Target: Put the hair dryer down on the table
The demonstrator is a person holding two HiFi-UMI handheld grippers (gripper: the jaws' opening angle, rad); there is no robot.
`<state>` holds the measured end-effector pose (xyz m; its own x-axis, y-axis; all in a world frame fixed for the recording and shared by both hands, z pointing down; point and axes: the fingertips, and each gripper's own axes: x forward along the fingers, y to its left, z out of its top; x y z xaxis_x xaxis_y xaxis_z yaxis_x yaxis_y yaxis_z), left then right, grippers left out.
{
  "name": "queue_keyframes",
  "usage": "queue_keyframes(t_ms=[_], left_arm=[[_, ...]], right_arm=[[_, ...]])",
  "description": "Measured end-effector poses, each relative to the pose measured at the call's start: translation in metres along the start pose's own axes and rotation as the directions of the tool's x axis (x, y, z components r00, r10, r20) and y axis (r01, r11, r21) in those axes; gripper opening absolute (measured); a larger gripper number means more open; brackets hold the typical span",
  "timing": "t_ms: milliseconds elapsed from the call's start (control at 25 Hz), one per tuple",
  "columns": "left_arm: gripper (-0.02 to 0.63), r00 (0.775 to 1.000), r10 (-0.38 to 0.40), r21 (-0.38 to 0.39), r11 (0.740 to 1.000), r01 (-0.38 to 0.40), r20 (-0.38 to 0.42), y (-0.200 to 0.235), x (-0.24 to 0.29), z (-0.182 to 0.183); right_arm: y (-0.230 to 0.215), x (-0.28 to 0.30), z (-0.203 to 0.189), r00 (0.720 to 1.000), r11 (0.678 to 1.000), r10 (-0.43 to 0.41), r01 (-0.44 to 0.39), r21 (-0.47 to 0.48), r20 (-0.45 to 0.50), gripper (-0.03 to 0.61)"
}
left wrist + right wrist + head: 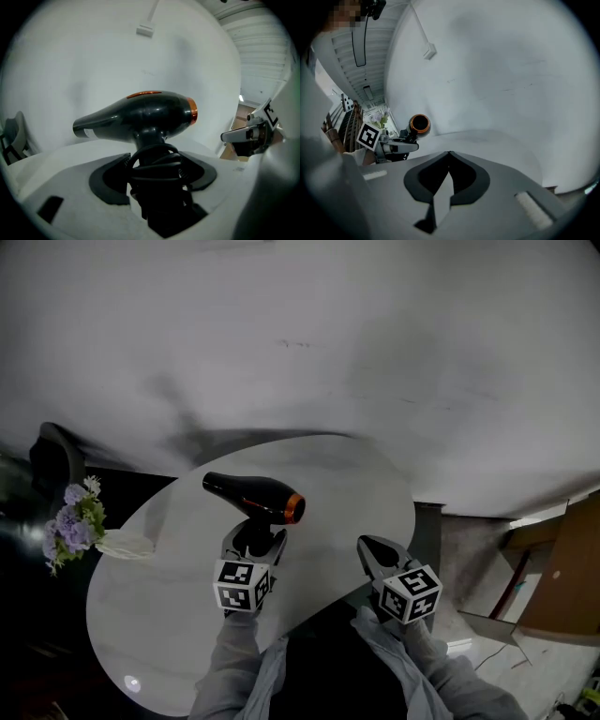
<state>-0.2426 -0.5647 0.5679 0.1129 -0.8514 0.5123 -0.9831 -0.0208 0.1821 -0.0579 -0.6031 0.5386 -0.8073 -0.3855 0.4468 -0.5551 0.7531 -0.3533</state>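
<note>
A black hair dryer (253, 496) with an orange ring at its rear stands upright above the white round table (169, 615). Its handle, with the black cord wound round it, sits between the jaws of my left gripper (253, 540), which is shut on it. In the left gripper view the hair dryer (140, 117) has its barrel level, nozzle to the left, with the left gripper (157, 180) clamped on the corded handle. My right gripper (373, 554) hovers at the table's right edge, shut and empty. In the right gripper view the right gripper (449, 154) has its tips touching, and the hair dryer (417, 124) shows at the left.
A bunch of purple and white flowers (75, 521) lies at the table's left edge. A dark chair (56, 460) stands beyond it. White wall fills the back. Cardboard boxes (562, 568) sit on the floor at the right.
</note>
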Motion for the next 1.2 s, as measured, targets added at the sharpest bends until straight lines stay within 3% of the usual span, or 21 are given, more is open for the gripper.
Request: queue_keyframes(t_ms=[600,960,1080,1200], left_arm=[[0.313,0.983,0.089,0.028,0.996,-0.086,-0.161,0.049,0.115,-0.014],[0.313,0.948,0.122,0.063,0.992,-0.108,-0.294,0.052,0.134,-0.031],[0.315,0.947,0.102,0.058,0.994,-0.088,-0.303,0.049,0.136,-0.031],[0.385,0.957,0.089,0.046,0.996,-0.08,-0.274,0.048,0.13,-0.026]], right_arm=[[-0.05,0.041,-0.006,0.995,0.999,0.024,-0.022,0.024,-0.098,0.012],[-0.06,0.054,-0.005,0.992,0.999,0.038,-0.036,0.02,-0.117,0.012],[-0.06,0.056,-0.006,0.992,0.999,0.047,-0.045,0.02,-0.116,0.012],[-0.054,0.053,-0.005,0.993,0.998,0.056,-0.055,0.017,-0.103,0.012]])
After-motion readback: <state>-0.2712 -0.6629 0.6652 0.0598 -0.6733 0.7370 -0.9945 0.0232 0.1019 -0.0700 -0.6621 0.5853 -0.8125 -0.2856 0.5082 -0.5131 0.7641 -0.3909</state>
